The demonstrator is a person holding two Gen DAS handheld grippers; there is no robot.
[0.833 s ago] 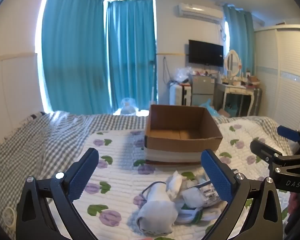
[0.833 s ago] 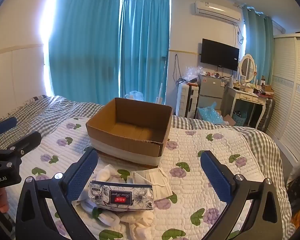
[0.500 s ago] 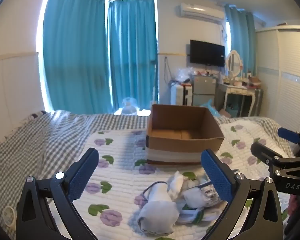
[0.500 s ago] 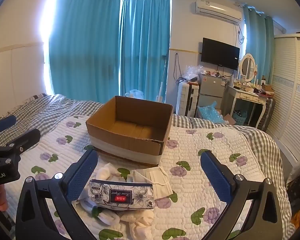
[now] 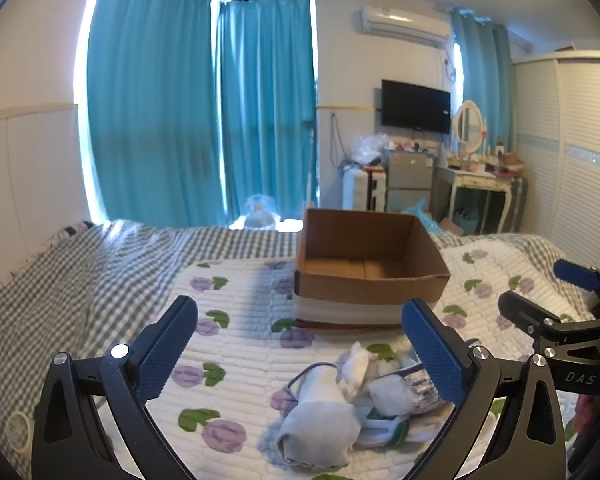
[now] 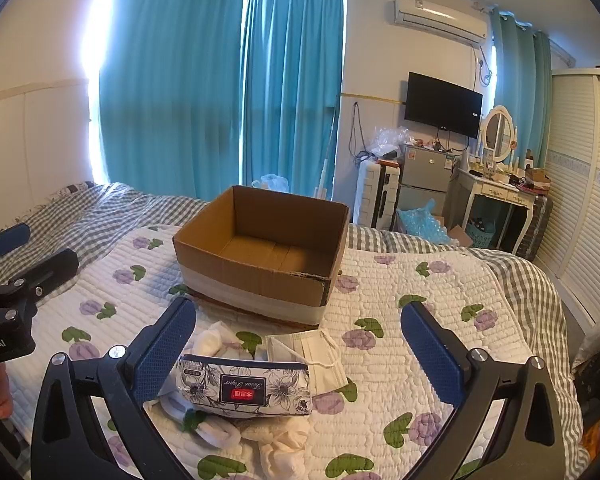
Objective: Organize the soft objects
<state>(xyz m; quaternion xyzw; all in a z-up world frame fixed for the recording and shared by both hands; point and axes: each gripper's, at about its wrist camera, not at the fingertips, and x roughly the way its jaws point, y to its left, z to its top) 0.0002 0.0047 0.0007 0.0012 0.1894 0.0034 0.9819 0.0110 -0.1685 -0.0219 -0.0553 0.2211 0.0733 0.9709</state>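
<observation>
Floral pouch (image 6: pixel 246 386) and face mask (image 6: pixel 312 356) lie before cardboard box (image 6: pixel 260 256).

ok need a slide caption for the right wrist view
Open right gripper above a floral pouch and face mask on the quilt, with an empty cardboard box beyond.

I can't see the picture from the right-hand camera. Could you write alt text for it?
Open tongs hover over a pile of soft items on a flowered quilt: a floral pouch, a white face mask and white socks. Just beyond sits an empty cardboard box.
</observation>
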